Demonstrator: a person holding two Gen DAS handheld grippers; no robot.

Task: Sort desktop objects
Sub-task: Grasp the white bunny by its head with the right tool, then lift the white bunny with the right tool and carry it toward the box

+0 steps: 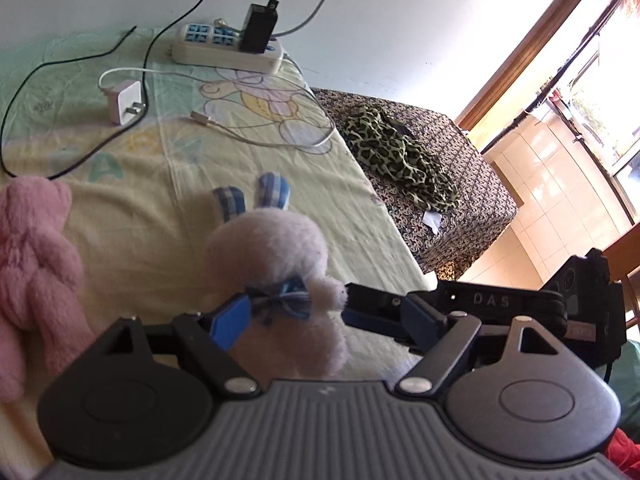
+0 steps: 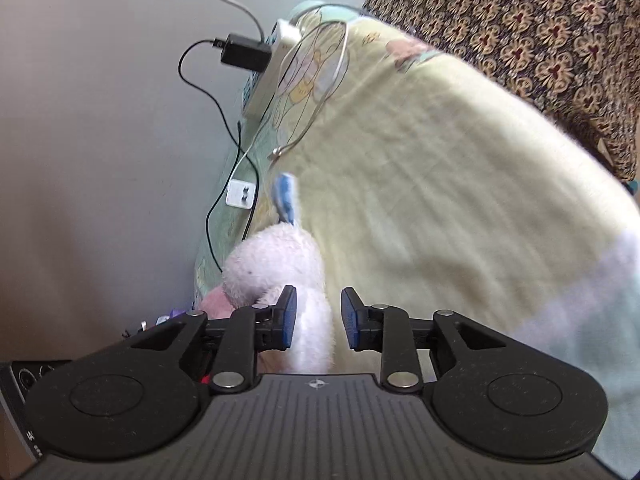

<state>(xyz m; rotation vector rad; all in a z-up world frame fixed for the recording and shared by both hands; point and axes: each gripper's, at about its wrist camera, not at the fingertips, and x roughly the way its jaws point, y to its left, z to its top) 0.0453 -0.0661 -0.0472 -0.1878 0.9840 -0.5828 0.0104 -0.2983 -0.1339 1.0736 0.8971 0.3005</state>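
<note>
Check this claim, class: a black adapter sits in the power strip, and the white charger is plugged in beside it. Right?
No. The white charger lies loose on the cloth, prongs bare, apart from the power strip; the left wrist view shows it. The black adapter does sit in the strip.

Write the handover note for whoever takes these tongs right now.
Left tongs: open, straddling the white plush bunny at its blue bow; not gripping.
Right tongs: open, one pad by the bunny's body, nothing held.
Pink plush toy lies just left of the bunny. White charger plug, cables and power strip sit farther back on the yellow sheet.
Nothing visibly sorted; everything remains.
</note>
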